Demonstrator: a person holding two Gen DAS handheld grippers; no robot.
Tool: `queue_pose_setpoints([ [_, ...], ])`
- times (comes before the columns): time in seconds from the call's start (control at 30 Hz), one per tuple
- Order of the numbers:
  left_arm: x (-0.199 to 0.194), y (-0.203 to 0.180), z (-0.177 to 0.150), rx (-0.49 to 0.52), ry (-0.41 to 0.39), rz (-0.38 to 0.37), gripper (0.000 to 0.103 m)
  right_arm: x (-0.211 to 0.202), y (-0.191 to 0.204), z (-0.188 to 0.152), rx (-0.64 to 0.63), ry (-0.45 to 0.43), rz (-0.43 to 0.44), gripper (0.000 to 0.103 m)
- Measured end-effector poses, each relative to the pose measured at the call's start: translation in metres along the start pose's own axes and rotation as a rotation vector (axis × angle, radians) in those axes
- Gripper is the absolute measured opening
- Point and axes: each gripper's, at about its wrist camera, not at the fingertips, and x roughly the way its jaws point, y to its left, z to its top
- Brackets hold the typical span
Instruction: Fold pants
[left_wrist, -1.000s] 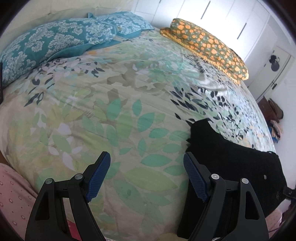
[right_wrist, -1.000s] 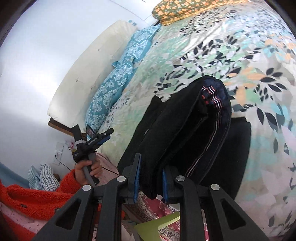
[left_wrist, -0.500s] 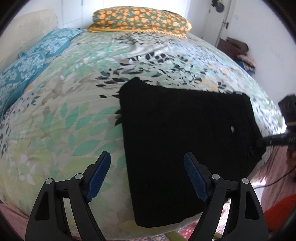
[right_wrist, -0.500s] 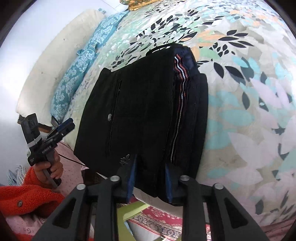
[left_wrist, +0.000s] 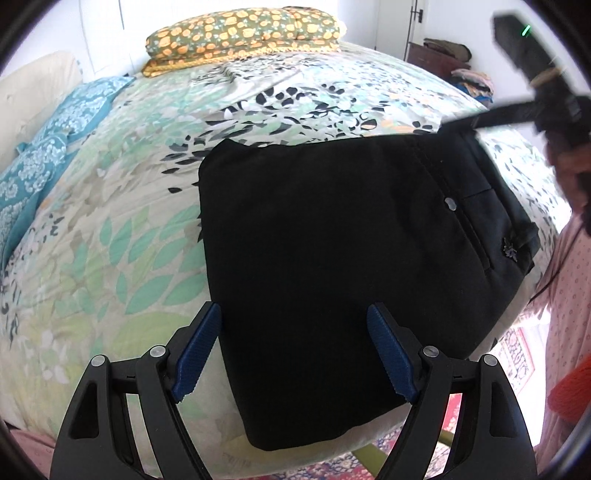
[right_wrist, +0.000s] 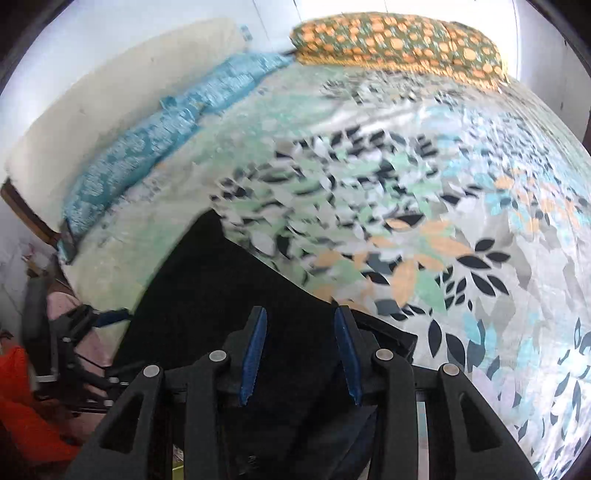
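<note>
On the leaf-print bedspread (left_wrist: 122, 206), near its front edge, the black pants (left_wrist: 332, 258) lie folded into a flat block with the button and pocket side up. My left gripper (left_wrist: 295, 354) hangs low over the near end of the pants, pointing across them toward the orange-flowered pillow (left_wrist: 240, 29) at the far side of the bedspread; its blue pads are spread wide with nothing between them. My right gripper (right_wrist: 299, 350) points over the pants from the other corner, its pads apart as well, and grips no cloth. Only the left view shows the button and the pocket seam. Only the right view, blurred, shows the cream headboard (right_wrist: 110, 96) behind the teal pillows (right_wrist: 155, 147).
</note>
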Motion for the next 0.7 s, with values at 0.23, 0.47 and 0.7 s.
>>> queue_pose_setpoints([
  [0.23,0.000,0.003,0.002,-0.008,0.007,0.012,0.083,-0.032,0.007,-0.013,0.024,-0.025,-0.010,0.035],
  [0.47,0.004,0.007,0.004,-0.043,0.033,0.010,0.083,-0.079,0.060,-0.062,-0.115,-0.064,0.041,0.038],
  [0.7,0.003,0.008,0.003,-0.041,0.035,0.029,0.083,-0.055,0.075,-0.103,-0.133,-0.004,0.009,0.038],
])
